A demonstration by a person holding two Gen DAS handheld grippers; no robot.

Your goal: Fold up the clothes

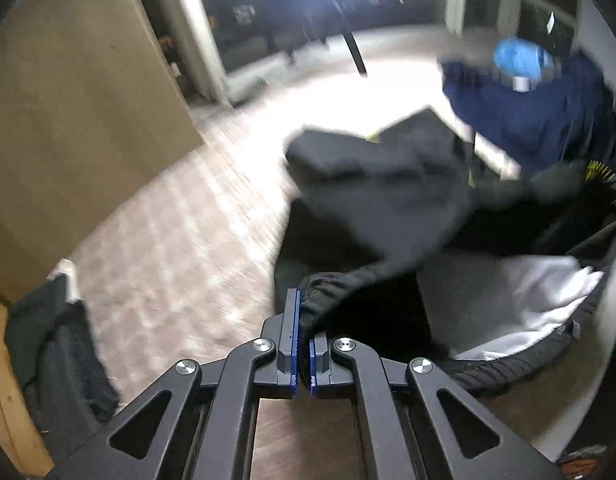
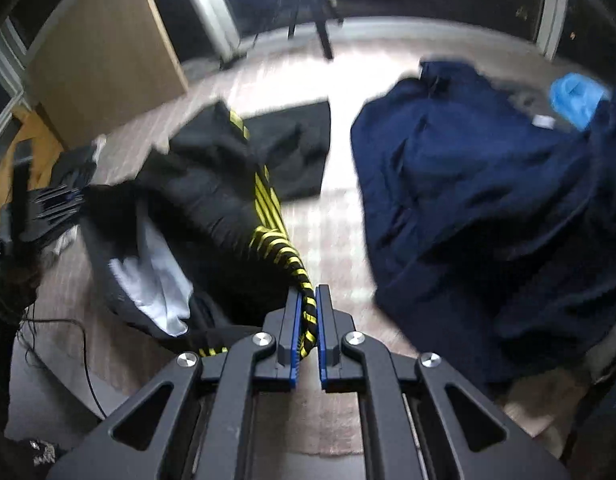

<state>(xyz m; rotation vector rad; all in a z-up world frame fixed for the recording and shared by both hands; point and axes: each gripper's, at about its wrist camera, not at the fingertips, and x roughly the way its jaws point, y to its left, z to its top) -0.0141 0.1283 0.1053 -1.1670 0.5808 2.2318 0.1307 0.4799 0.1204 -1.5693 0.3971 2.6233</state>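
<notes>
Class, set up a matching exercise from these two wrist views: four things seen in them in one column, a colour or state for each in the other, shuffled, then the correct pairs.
Things:
1. Left gripper
2. Right gripper
3. Heaped garment
4. Folded garment

Descriptions:
A. navy blue
B. shut on a plain black hem
C. black, lying flat on the floor
D. shut on a yellow-striped cuff

Pairs: 1-B, 2-D, 3-A, 4-C

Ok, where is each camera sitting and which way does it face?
Left wrist: on the left tool, looking along its fingers at the black garment it clamps, floor beyond.
Right wrist: on the right tool, clamping the yellow-striped edge; left tool visible at far left.
Shared: black garment, navy garment, blue object.
</notes>
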